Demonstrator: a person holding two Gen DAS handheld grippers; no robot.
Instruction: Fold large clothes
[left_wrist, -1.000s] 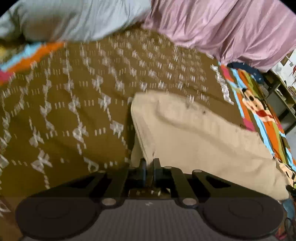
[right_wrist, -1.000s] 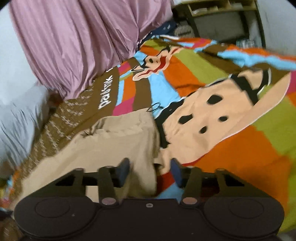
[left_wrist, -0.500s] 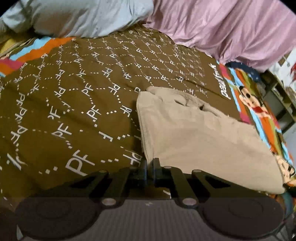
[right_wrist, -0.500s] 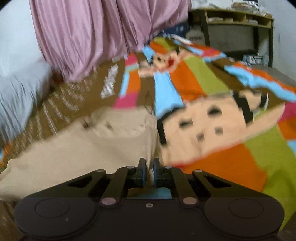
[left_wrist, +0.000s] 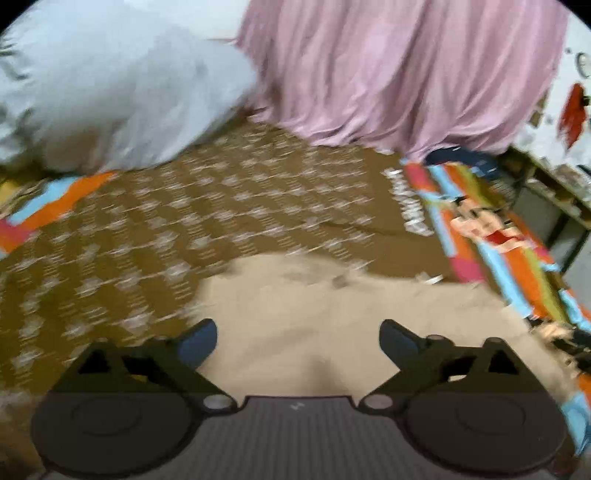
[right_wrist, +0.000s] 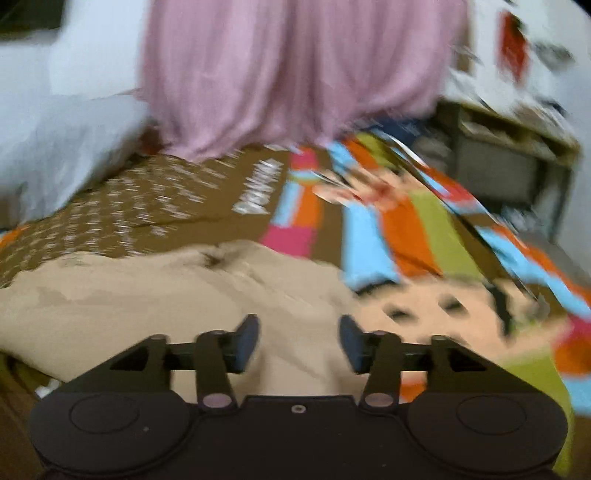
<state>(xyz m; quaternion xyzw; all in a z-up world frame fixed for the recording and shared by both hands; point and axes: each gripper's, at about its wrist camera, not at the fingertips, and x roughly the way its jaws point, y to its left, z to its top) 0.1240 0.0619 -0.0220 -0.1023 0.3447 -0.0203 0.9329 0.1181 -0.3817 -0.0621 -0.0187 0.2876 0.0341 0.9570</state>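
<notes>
The beige garment (left_wrist: 332, 314) lay folded flat on the bed, on the patterned bedsheet (left_wrist: 166, 221), straddling the brown printed part on the left and the bright cartoon stripes (right_wrist: 424, 229) on the right; a grey pillow (left_wrist: 110, 92) and a pink curtain (left_wrist: 406, 74) stood at the far side; both views were blurred.

The left tongs (left_wrist: 298, 334) stood wide open over the near left part of the garment, holding nothing; the right tongs (right_wrist: 298, 341) were also parted, less widely, above its near right edge, likewise with nothing between them.

The cloth looked soft, light and limp, probably a woven cotton, so it would likely sag and lose its shape if lifted from one point; the layers might slide apart, since nothing pinned them.

The sounder hold, by my reckoning, would be at the two near corners, one per tongs, pinching through all layers at once; a grip in the middle would bunch the fabric and spoil the fold.
</notes>
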